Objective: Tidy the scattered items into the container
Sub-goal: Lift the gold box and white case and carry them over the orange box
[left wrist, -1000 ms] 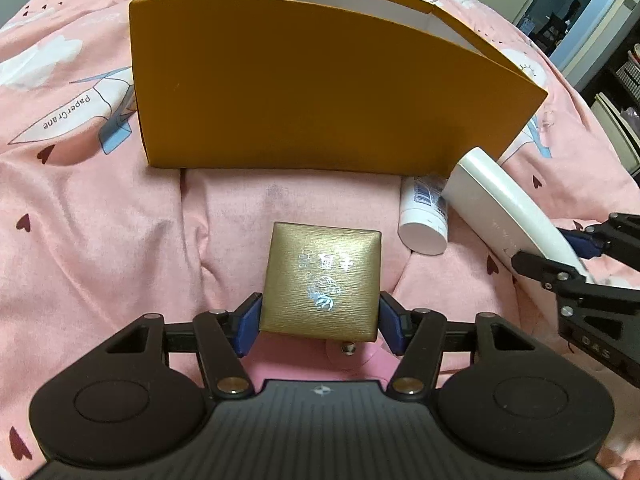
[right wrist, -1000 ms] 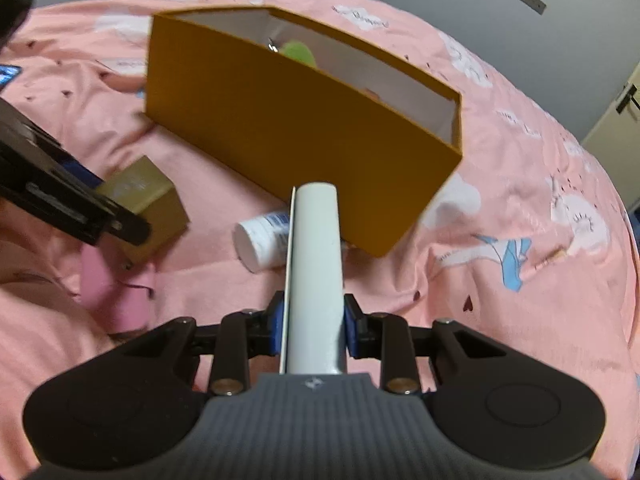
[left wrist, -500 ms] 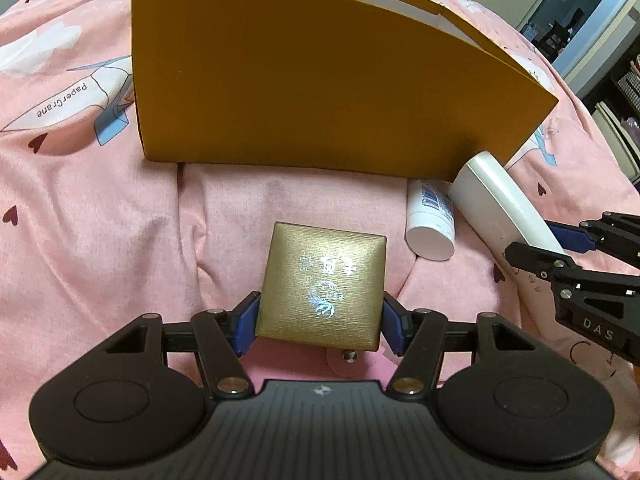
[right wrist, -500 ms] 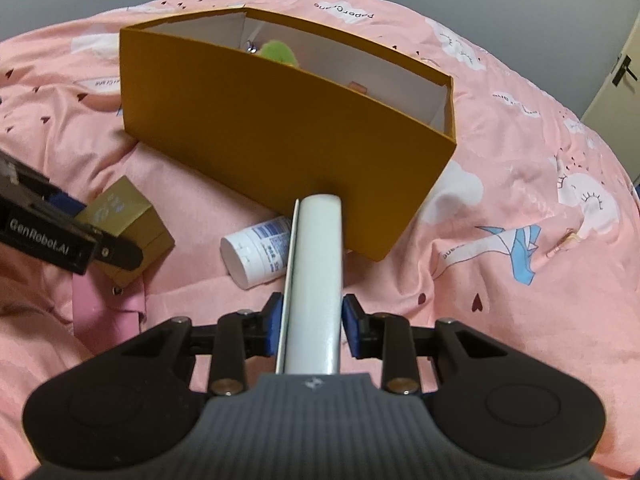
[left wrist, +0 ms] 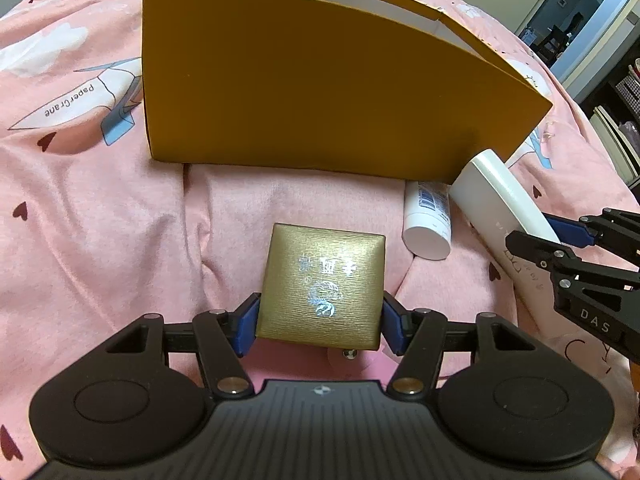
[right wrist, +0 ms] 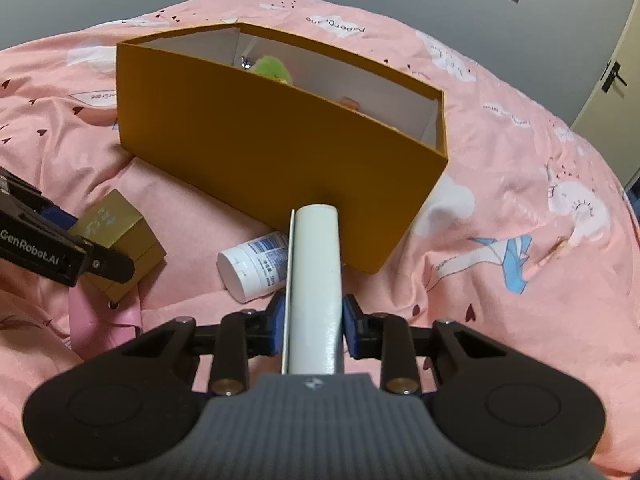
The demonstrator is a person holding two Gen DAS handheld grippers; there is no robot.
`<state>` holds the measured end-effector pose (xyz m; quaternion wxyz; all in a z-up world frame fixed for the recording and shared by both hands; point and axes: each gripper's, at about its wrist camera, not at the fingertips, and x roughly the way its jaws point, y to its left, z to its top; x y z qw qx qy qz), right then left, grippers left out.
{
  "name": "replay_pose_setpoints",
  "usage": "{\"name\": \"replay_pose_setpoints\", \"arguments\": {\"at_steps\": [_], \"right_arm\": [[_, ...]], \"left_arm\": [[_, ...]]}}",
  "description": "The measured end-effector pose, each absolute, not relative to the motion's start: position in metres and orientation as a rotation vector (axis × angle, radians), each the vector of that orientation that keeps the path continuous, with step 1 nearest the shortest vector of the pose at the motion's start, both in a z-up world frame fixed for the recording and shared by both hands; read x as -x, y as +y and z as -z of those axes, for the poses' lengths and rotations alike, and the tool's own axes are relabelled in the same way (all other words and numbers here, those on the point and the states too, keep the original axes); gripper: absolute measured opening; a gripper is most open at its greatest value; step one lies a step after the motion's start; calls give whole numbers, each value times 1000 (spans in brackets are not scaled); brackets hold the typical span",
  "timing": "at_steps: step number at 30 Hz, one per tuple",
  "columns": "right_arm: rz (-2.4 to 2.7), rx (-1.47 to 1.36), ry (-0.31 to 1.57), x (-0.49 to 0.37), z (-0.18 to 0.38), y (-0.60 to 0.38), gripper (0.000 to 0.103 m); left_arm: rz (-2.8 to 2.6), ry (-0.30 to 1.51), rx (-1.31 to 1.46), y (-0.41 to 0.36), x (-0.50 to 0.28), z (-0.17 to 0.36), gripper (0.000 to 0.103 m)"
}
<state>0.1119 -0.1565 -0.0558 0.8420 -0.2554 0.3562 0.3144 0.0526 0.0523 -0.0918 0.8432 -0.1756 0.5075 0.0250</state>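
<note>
left wrist view: the left gripper has its fingers clenched on a gold gift box before the orange container on the pink bed. the right gripper fingers grasp a white flat case, beside a white bottle

Left wrist view: mounted on the left gripper, looking forward and steeply down along its fingers; close to the pink bedspread; faces the long near wall of the orange box.

Right wrist view: mounted on the right gripper, tilted down, set further right, facing the same box at its right corner, high enough to see inside.

Shared: box, gold case, white bottle, white remote; each view catches the other gripper at its edge.
</note>
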Motion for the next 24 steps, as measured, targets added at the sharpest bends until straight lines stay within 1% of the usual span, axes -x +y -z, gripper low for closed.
{"name": "replay_pose_setpoints", "arguments": {"at_steps": [12,24], "right_arm": [[-665,502,710,-98,24,-172,31],[-728,449,626,-90,-29,-178,31]], "left_arm": [[-32,1016,370,54,-50,64,70],[19,925,338,53,-50,12,70]]}}
